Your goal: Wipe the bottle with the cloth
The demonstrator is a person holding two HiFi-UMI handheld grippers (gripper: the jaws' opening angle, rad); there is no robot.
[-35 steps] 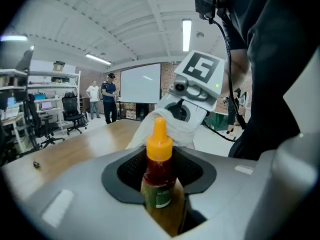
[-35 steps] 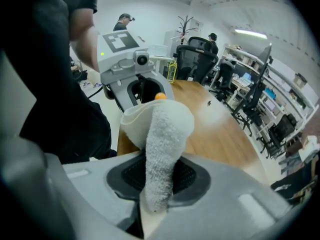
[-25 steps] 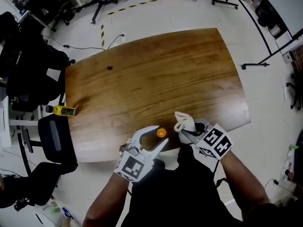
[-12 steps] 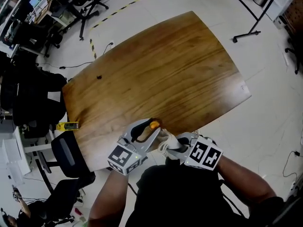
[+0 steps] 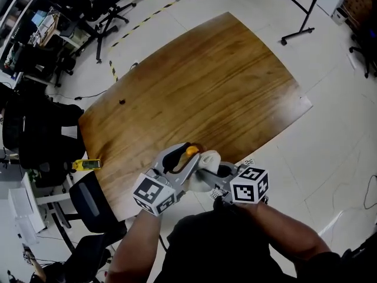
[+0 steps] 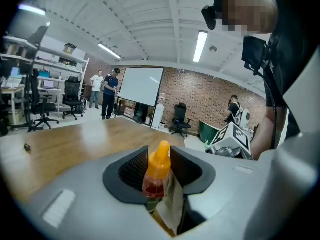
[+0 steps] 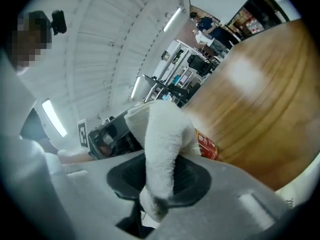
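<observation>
A small bottle (image 6: 156, 174) with an orange cap and a red label stands upright between the jaws of my left gripper (image 6: 158, 180), which is shut on it; these jaws have just been closing on the bottle. In the head view the left gripper (image 5: 181, 157) holds the bottle (image 5: 191, 151) over the near edge of the wooden table (image 5: 194, 81). My right gripper (image 7: 159, 184) is shut on a white cloth (image 7: 163, 144). The cloth (image 5: 205, 163) presses against the bottle's side (image 7: 208, 147). The bottle's lower part is hidden behind cloth and jaws.
A small dark object (image 5: 122, 101) lies on the table's far left part. A yellow item (image 5: 87, 164) rests on a stand beside office chairs (image 5: 88, 196) at the left. A stand's foot (image 5: 299, 33) is on the floor past the table's right corner.
My right gripper has moved left with the cloth and rolled, bringing the cloth from apart onto the bottle. The left gripper stayed in place, rolling slightly with the bottle.
</observation>
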